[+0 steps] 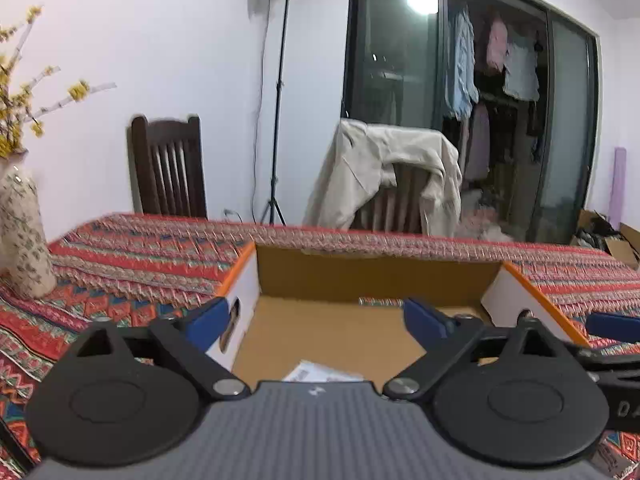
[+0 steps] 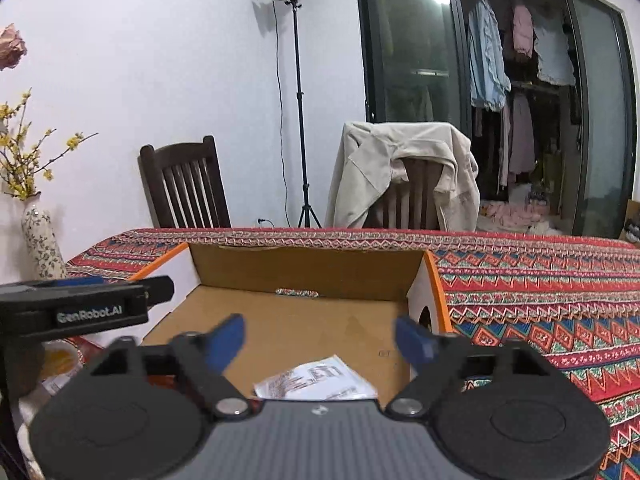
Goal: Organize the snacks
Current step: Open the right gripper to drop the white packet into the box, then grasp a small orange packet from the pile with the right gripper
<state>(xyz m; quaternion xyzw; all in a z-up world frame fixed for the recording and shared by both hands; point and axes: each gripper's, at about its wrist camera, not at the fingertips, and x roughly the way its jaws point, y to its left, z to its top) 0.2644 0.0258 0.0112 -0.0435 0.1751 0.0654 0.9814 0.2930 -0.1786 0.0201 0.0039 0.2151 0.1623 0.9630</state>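
Left gripper point(image 1: 318, 318) and right gripper point(image 2: 320, 340) are both hovering over the open brown cardboard box point(image 2: 304, 268), blue fingers point(image 2: 230, 338) spread wide, gripping nothing. A white printed packet point(image 2: 316, 380) is lying on the box floor.

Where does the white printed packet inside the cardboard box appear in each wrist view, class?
Left wrist: the white printed packet lies low centre on the cardboard box floor, just above the gripper body.
Right wrist: the packet lies low centre, larger, between the open blue fingers.
Shared landmark: the studio light stand against the white wall.
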